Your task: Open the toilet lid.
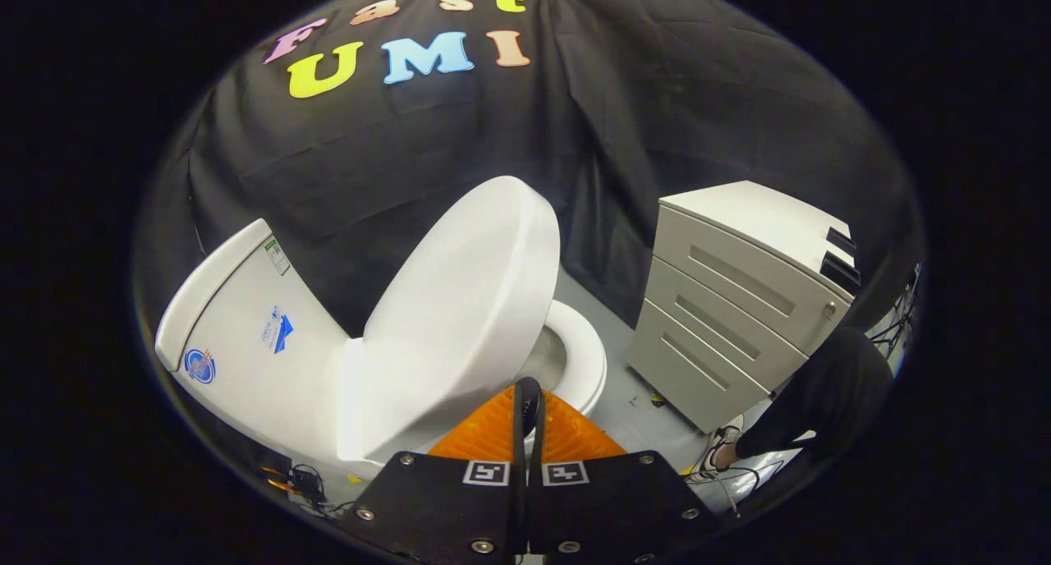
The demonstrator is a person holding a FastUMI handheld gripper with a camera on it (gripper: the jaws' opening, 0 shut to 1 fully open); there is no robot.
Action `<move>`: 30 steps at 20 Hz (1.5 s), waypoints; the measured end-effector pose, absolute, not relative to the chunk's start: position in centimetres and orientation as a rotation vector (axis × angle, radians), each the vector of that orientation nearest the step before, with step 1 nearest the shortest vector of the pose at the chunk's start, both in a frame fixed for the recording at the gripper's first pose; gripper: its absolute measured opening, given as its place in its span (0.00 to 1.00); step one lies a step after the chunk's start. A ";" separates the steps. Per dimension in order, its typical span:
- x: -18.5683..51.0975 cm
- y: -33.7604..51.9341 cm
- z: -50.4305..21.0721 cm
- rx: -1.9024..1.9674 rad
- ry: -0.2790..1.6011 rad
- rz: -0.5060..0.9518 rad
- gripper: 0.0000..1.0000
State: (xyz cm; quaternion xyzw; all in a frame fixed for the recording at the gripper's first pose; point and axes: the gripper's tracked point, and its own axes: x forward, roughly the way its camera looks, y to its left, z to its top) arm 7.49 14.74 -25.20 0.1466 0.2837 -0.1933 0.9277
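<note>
Nearest, the hand-held gripper (528, 401) has its fingers pressed together, clenched on nothing. Just ahead of them the toilet lid (460, 319) stands raised, well off the seat ring (585, 360) and tilting toward the cistern (246, 343). Judging by this, opening looks nearly done; perhaps only leaning it fully back remains. Beyond sits a drawer cabinet (739, 302).

Even, fairly bright overhead light — the toilet lid (460, 310) shows a soft sheen toward twelve o'clock, no hard glare. Its underside casts a grey shadow on the seat (579, 360) at five o'clock. Focus is sharp at centre. Fisheye bending grows outward — the cabinet (739, 302) at three o'clock leans and curves.
</note>
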 end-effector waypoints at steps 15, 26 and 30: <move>7.6 20.5 -19.2 0.038 0.530 -0.387 0.00; 8.0 26.8 -15.1 -0.090 0.474 -0.278 0.00; 8.1 29.8 -13.8 -0.099 0.446 -0.223 0.00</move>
